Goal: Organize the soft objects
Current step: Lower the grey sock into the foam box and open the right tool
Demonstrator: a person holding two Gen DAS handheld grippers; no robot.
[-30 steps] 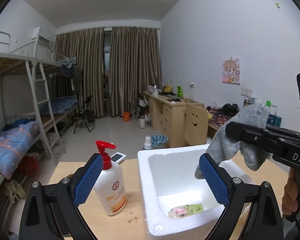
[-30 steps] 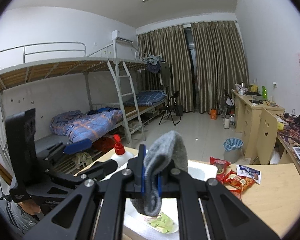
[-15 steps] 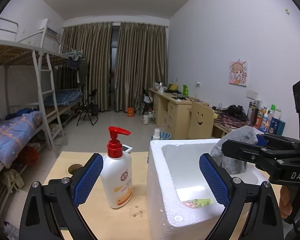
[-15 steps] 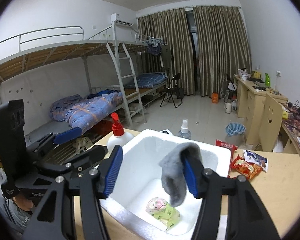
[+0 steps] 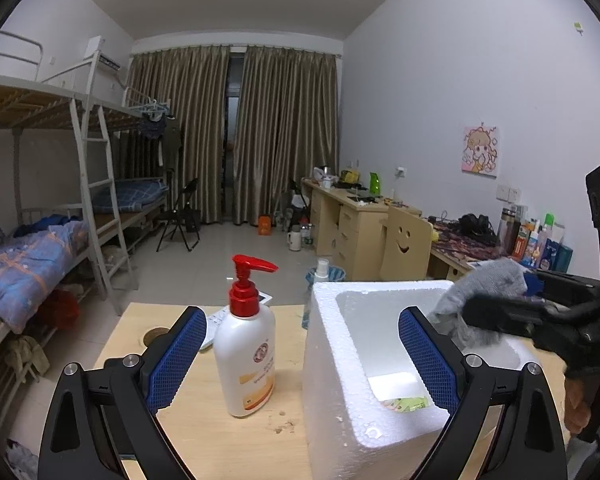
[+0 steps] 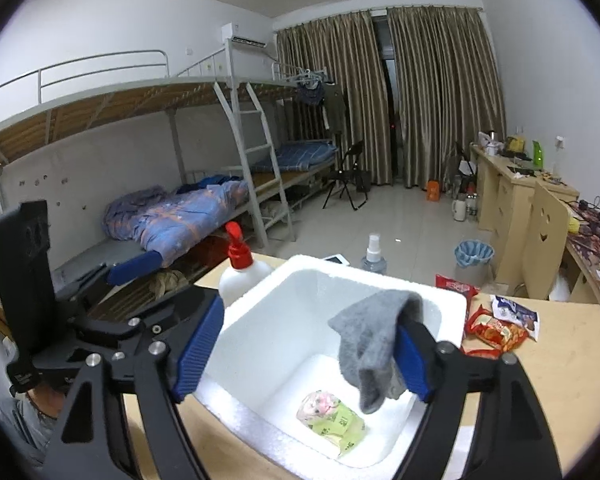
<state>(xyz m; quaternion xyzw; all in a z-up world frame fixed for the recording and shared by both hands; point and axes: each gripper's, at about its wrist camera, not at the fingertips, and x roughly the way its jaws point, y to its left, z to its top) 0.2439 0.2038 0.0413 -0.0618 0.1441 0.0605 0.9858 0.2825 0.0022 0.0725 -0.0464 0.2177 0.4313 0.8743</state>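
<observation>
In the left wrist view, my left tool [image 5: 298, 354] stands wide open with nothing between its blue pads, across the lower middle of the frame. Between them I see the lotion bottle [image 5: 246, 354] on the desk [image 5: 204, 436], and to its right the white foam box [image 5: 340, 396]. At the right edge my right tool [image 5: 540, 320] reaches over the box rim with the gray sock [image 5: 480, 288] draped on it. A second ago that sock was held higher, above the box; now it sits lower, at the rim.

In the right wrist view, my right tool [image 6: 304, 348] is spread open, though a second ago it was pinched shut on the sock [image 6: 370, 344]. The sock is released but not dropped: it clings to my right finger [image 6: 410, 364] at centre right and hangs down into the box [image 6: 260, 320]. I judge the placing nearly done; a small shake or a lift away should let it fall.

Only this view shows the box floor, where a green and pink packet [image 6: 332, 420] lies just below the sock's tip, and the snack bags [image 6: 496, 324] on the desk [image 6: 560, 380] at the right. The left wrist view shows only a sliver of that packet, but it alone shows the box's outer wall.
</observation>
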